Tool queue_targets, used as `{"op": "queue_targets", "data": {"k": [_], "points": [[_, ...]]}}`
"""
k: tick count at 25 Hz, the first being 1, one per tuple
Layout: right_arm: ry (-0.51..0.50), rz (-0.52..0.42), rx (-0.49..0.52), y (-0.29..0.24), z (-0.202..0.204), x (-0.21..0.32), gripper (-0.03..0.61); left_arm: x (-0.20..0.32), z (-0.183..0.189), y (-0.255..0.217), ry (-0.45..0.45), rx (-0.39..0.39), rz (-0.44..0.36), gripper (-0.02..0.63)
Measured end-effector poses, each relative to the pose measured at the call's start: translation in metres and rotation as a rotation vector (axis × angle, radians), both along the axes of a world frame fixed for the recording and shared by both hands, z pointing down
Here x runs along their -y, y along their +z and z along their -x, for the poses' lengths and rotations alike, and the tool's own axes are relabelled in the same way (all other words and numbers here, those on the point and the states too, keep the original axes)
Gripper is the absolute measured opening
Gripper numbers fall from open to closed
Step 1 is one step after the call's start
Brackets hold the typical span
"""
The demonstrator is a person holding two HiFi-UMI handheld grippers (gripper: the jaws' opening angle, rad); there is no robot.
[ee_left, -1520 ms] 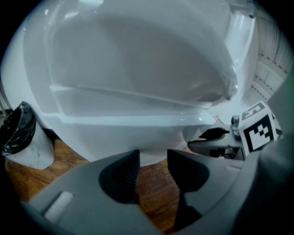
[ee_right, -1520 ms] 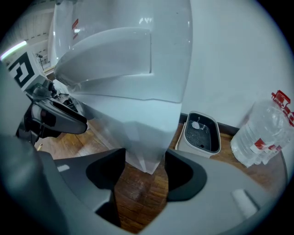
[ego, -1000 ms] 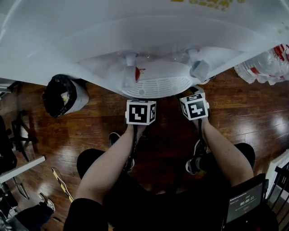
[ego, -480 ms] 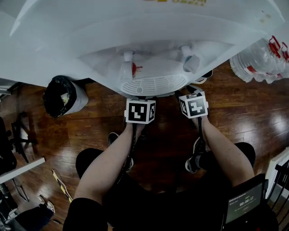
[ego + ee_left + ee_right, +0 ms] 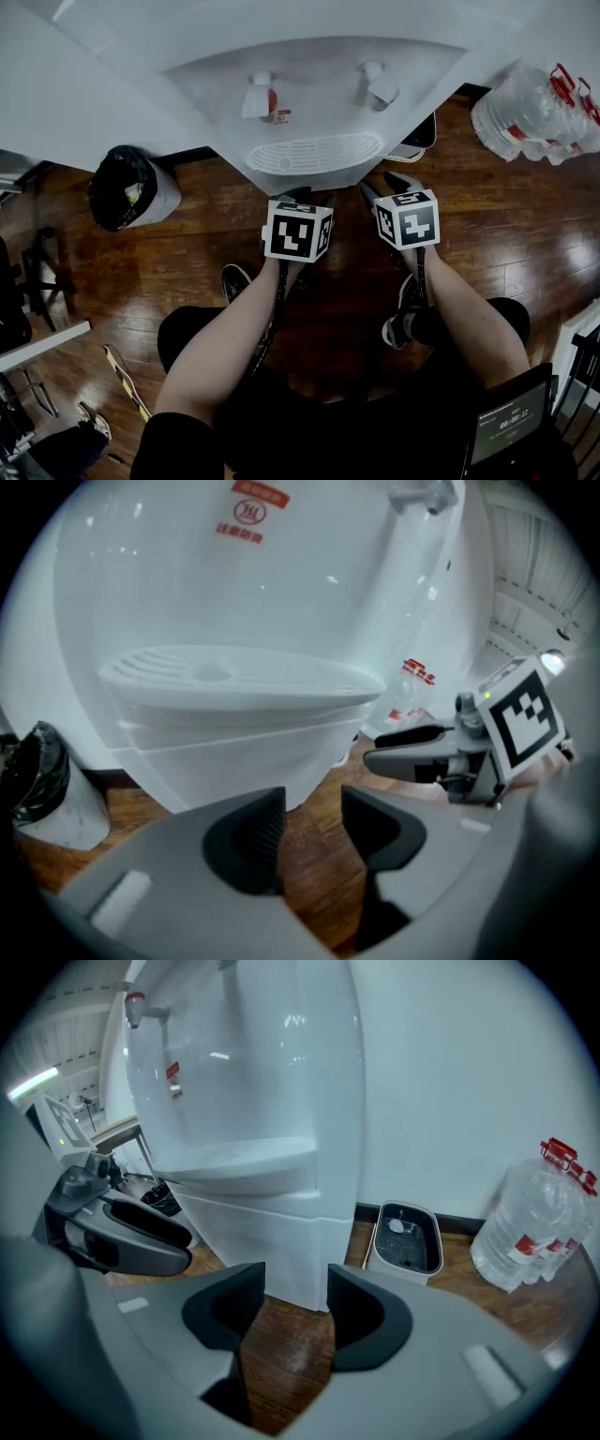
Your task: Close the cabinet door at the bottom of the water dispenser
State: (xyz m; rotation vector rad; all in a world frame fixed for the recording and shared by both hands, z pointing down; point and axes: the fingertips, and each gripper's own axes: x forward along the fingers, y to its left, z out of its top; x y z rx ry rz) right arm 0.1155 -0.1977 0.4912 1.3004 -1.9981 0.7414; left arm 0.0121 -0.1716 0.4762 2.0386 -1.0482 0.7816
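Trash bin point(image 5: 131, 187): left of the head view, on the wooden floor point(image 5: 211, 239).
Left tool point(image 5: 312, 803): jaws partly apart, empty; only floor shows between them.
Cabinet door point(image 5: 272, 1241): lower front of the water dispenser point(image 5: 309, 84), centre of the frame, flush with its body.
Right tool point(image 5: 296, 1279): jaws have just been closing; still apart, gripping nothing.
Water bottles point(image 5: 539, 112): upper right.

The water dispenser point(image 5: 309, 84) is a tall white unit standing upright on the wooden floor point(image 5: 281, 1335), close to a white wall point(image 5: 450, 1082). In the head view two taps sit in its recessed front, the left tap point(image 5: 258, 96) marked red and the right tap point(image 5: 378, 84) plain, above a rounded drip tray point(image 5: 314, 152) with a slotted grille. Below the tray, the cabinet door point(image 5: 253, 1241) is a plain white panel lying flush with the body, with no gap at its edge.
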Motion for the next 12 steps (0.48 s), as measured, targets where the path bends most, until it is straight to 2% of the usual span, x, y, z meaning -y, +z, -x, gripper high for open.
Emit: {"op": "queue_targets", "data": {"k": [5, 8, 10, 12], "points": [[0.0, -0.023, 0.047, -0.016, 0.008, -0.027, 0.206, -0.028, -0.011, -0.015, 0.0, -0.045, -0.019, 0.198], [0.004, -0.027, 0.083, -0.026, 0.013, -0.041, 0.202, -0.04, -0.003, -0.014, 0.001, -0.011, -0.065, 0.195], [0.016, -0.037, 0.12, -0.036, 0.016, -0.049, 0.201, -0.041, 0.01, -0.013, -0.035, 0.016, -0.104, 0.182], [0.035, -0.048, 0.16, -0.047, 0.018, -0.056, 0.199, -0.039, 0.02, -0.021, -0.095, -0.001, -0.145, 0.169]]}}
